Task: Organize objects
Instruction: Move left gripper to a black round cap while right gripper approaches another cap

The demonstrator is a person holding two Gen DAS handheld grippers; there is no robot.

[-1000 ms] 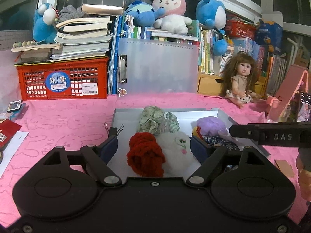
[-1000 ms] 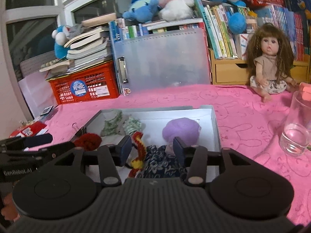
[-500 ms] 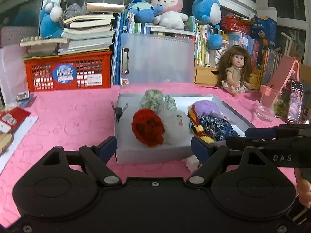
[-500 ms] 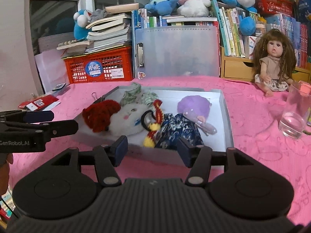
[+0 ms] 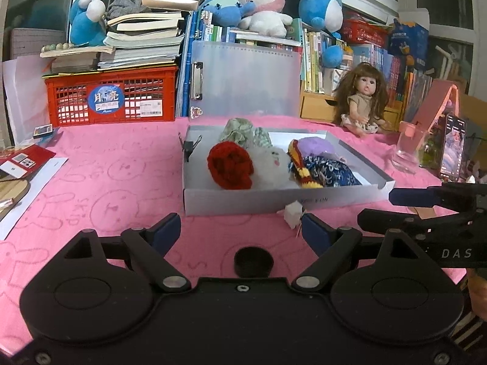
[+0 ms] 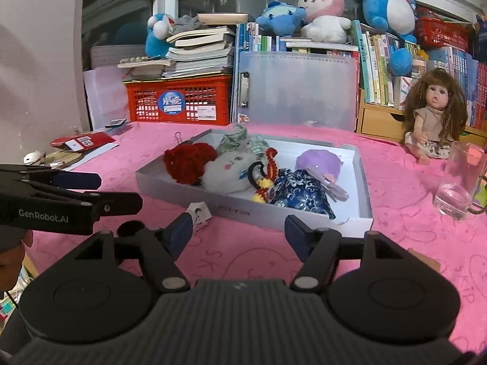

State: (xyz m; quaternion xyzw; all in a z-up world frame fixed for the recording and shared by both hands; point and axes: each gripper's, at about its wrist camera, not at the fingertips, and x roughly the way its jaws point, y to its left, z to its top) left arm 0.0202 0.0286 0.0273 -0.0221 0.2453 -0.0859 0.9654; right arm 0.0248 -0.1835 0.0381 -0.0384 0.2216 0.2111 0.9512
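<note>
White crumpled scrap (image 5: pixel 292 214) sits on the pink cloth just near of the tray (image 5: pixel 274 202), touching the left gripper (image 5: pixel 240 233)'s right fingertip; right gripper (image 6: pixel 240 234) close too, both wide, empty.

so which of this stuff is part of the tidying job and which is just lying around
Part of the job:
- white box
- red yarn ball
- white plush
- purple toy
- blue patterned pouch
- small white scrap lying outside the box
- left gripper and right gripper, both open

Just lying about:
- doll
- glass
- red crate
- phone
</note>
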